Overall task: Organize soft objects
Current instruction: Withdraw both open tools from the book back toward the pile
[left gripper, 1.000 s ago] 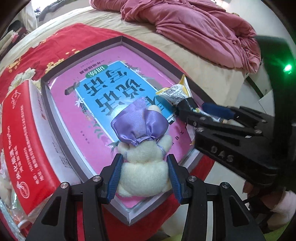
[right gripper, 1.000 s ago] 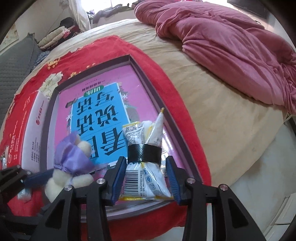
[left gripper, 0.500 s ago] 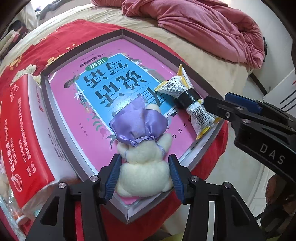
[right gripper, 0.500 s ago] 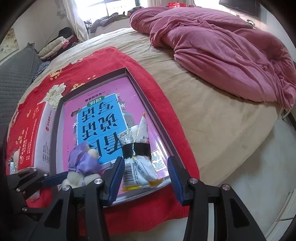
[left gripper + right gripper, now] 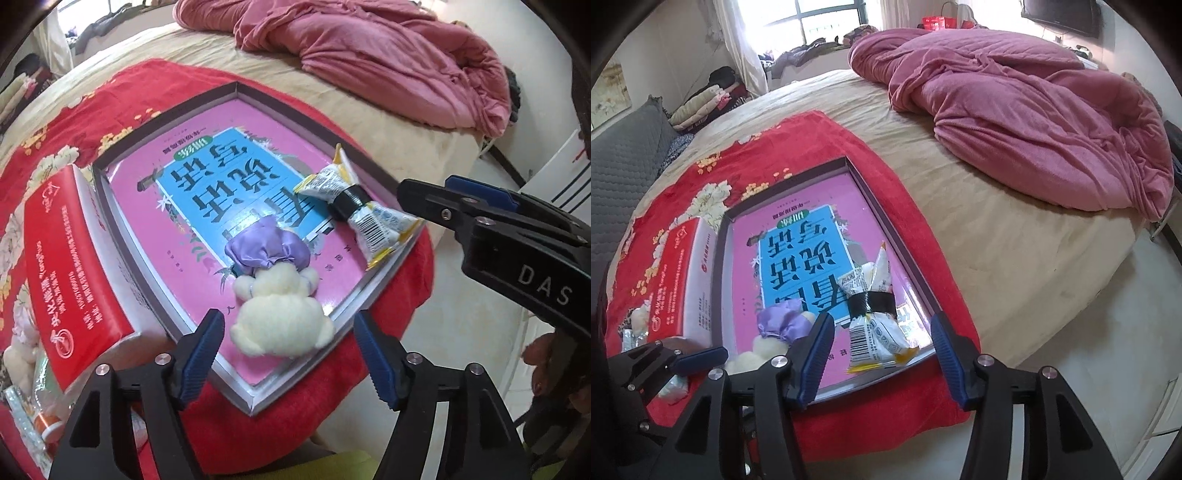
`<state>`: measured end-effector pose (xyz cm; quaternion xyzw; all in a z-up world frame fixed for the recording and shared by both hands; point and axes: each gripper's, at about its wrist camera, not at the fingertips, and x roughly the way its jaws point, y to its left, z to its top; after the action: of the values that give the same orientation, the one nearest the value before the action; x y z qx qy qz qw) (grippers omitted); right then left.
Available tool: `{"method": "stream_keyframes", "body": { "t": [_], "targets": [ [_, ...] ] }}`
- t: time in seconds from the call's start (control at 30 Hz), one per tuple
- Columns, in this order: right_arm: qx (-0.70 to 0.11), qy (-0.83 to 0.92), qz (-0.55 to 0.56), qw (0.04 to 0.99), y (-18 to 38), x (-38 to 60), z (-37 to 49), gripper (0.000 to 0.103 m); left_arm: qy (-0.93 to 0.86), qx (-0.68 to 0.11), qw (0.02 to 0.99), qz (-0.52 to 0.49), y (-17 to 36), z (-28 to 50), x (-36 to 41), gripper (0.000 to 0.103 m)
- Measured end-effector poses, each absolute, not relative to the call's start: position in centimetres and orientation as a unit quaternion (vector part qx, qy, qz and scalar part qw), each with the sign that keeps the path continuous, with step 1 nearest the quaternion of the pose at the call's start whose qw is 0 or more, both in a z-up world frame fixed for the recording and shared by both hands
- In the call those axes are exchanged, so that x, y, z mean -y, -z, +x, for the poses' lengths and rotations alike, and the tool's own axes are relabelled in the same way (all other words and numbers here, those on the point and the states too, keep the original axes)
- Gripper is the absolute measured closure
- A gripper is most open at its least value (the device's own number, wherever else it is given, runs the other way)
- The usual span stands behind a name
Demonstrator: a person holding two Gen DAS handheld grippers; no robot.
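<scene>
The left gripper (image 5: 288,350) has its jaws opening; the plush toy (image 5: 280,317) w/ purple dress lies between them but the pads do not touch it. The toy rests on the pink book (image 5: 192,221) inside the grey tray (image 5: 236,88), near the front corner. The right gripper (image 5: 882,354) is also opening, released; the snack bag (image 5: 875,325) w/ black tape lies between its fingers on the book, just beside the tray's right rim. A red box (image 5: 70,280) stands left of the tray, probably touching it.
</scene>
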<state>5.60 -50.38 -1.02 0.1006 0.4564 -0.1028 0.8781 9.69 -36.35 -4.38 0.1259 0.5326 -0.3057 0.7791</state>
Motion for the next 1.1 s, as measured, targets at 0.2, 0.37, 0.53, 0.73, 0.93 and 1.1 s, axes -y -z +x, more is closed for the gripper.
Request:
{"method": "stream_keyframes", "body": {
  "t": [0.2, 0.37, 0.53, 0.73, 0.93, 1.1],
  "targets": [
    [-0.442, 0.105, 0.106, 0.884, -0.4, 49.9, 4.9, 0.042, 0.308, -0.514, 0.792, 0.115, 2.5, 8.9, 35.0, 0.028],
    [-0.436, 0.113, 0.092, 0.888, -1.5, 49.0, 4.5, 0.037, 0.31, -0.499, 0.802, 0.109, 0.8, 8.2, 33.4, 0.027],
    [-0.433, 0.115, 0.082, 0.89, -2.4, 48.0, 4.3, 0.036, 0.314, -0.486, 0.809, 0.101, -0.7, 7.6, 32.0, 0.026],
    [-0.428, 0.114, 0.073, 0.893, -3.5, 46.6, 3.7, 0.035, 0.312, -0.475, 0.818, 0.091, -2.2, 7.2, 30.0, 0.025],
    [-0.424, 0.112, 0.064, 0.896, -4.6, 44.9, 3.4, 0.035, 0.306, -0.468, 0.826, 0.075, -3.3, 7.3, 28.1, 0.025],
    [-0.418, 0.106, 0.055, 0.901, -5.7, 43.1, 3.1, 0.034, 0.298, -0.463, 0.832, 0.065, -4.0, 7.3, 26.1, 0.025]
  ]
}}
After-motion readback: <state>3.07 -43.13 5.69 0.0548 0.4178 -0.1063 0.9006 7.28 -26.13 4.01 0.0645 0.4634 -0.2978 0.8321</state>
